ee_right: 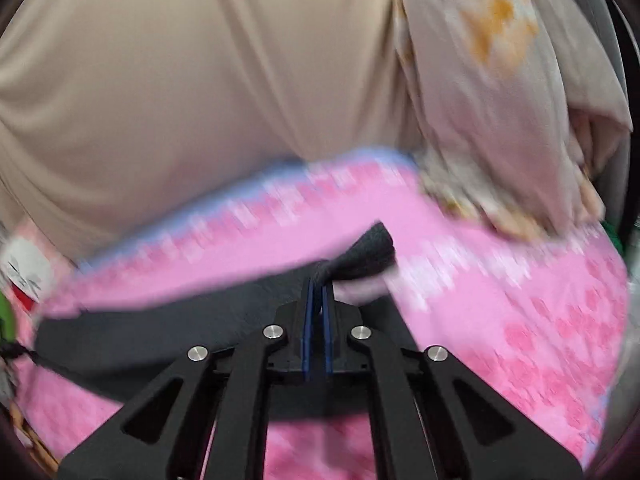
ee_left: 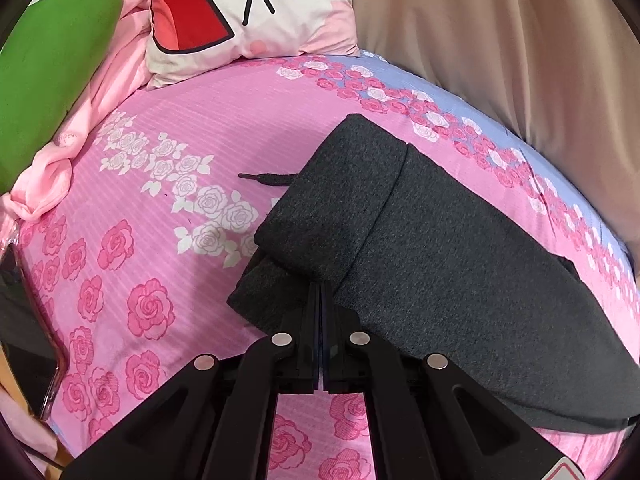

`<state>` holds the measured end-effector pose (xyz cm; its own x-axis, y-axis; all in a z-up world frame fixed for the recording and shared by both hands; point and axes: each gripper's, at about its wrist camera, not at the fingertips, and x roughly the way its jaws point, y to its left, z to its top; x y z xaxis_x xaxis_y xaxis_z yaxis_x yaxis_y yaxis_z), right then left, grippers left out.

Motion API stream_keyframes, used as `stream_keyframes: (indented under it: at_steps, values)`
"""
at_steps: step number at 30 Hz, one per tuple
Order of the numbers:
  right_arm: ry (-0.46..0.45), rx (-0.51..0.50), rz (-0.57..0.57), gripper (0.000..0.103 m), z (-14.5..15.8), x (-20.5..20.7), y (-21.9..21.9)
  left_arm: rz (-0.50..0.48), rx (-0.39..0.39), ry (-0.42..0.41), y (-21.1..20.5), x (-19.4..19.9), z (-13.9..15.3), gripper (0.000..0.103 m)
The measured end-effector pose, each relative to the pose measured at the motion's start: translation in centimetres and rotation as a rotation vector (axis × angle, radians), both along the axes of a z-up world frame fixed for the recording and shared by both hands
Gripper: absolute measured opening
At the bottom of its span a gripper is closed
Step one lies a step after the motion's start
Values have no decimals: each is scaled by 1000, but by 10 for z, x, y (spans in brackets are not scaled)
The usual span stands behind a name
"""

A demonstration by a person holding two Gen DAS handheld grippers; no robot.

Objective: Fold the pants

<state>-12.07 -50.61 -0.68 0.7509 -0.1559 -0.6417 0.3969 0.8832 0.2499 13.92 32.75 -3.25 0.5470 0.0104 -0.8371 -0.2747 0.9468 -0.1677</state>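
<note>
Left gripper (ee_left: 321, 286) low over the bed, jaws pressed together, tips at the near edge of the dark grey pants (ee_left: 420, 248); whether any cloth is caught between the tips cannot be told. Right gripper (ee_right: 318, 280) jaws closed tight on a bunched corner of the pants (ee_right: 360, 258), the fabric fanning out past the tips and lifted off the sheet; the right wrist view is smeared. The pants lie on the pink rose-print bedsheet (ee_left: 160, 216), already doubled over, one folded layer resting atop a longer layer that runs toward the bed's far-right edge. A black drawstring (ee_left: 266, 179) pokes out from the fold onto the sheet. At the near left edge, a phone in a clear case (ee_left: 36, 360). Farther off, a crumpled pink blanket (ee_left: 100, 92) and a green cushion (ee_left: 48, 52) at left, a cartoon-face pillow (ee_left: 248, 16) at the head. Beige curtain (ee_right: 180, 80) hangs behind the bed, a patterned cloth (ee_right: 500, 80) draped beside it.
</note>
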Motion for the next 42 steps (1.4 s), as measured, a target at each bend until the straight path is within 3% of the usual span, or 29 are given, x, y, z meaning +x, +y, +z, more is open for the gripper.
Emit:
stream_keyframes:
  at_steps: [4,9,10,12,14,16,19,25,26,27,28,31,33,35,38,42]
  values:
    - [97,85,-42,6,-31,-18,-6,6,8,19,1,0,-6,0]
    - [35,89,-104,13,-14,-34,-6,3,-17,-1,-2,-6,-2,0]
    - [22,77,-109,18,-9,-36,-1,-4,-43,-13,-3,-11,1,0]
    - [2,49,-96,31,-2,-36,14,-32,-112,-35,-7,-19,4,10]
    - [-18,31,-55,36,2,-32,38,-33,-146,-56,-11,-24,6,39]
    - [-35,32,-11,37,3,-28,60,-13,-152,-66,-14,-22,6,47]
    - [-50,54,49,42,2,-15,91,9,-190,-61,-12,-10,1,47]
    - [-36,46,114,44,-3,2,136,27,-240,-49,-15,10,-5,48]
    - [-40,50,121,45,-4,3,140,29,-238,-42,-15,13,-7,34]
    - [-47,56,125,46,-4,6,146,32,-231,-42,-16,15,-8,7]
    - [-47,60,129,46,-5,8,150,19,-238,-35,-16,17,-9,1]
    - [-44,34,123,46,0,7,155,27,-245,-136,-15,-9,18,1]
    - [-55,13,115,49,6,2,152,18,-285,-160,-11,-30,33,1]
    - [-41,-9,79,60,1,-1,142,10,-260,-102,-9,-34,24,2]
    - [22,24,-12,60,-15,0,115,20,-280,18,-4,-24,-15,3]
    - [-19,107,-4,60,-10,-7,100,28,-288,-47,-11,-31,-7,9]
